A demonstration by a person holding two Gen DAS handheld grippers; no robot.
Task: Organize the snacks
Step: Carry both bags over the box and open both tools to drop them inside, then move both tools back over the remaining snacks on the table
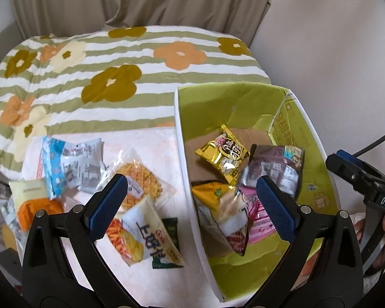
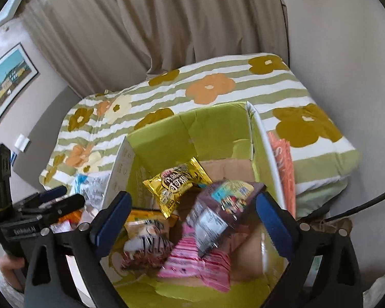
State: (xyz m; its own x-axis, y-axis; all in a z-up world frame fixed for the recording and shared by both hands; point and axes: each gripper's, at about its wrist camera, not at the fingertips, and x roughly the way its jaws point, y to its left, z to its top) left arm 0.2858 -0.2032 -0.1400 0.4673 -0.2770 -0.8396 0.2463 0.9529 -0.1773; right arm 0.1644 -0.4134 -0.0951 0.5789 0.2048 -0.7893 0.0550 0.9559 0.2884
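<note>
Both the left tool [image 1: 190, 205] and right tool [image 2: 192, 220] were spread and empty, so the brown packet [image 2: 218, 210], lying tilted atop the heap in the green box [image 2: 213, 128], risked sliding.

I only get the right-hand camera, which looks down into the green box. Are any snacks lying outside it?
Observer: Yes. The left wrist view shows several packets on the pale surface to the left of the box, among them a waffle in a clear wrapper.
Operator: Is the other claw holding one?
Observer: No. The left gripper is open, with nothing between its pads.
Operator: Which packet lies nearest to it?
Observer: A white packet with blue lettering, just below its left finger. It lies partly on top of a dark green packet.
</note>
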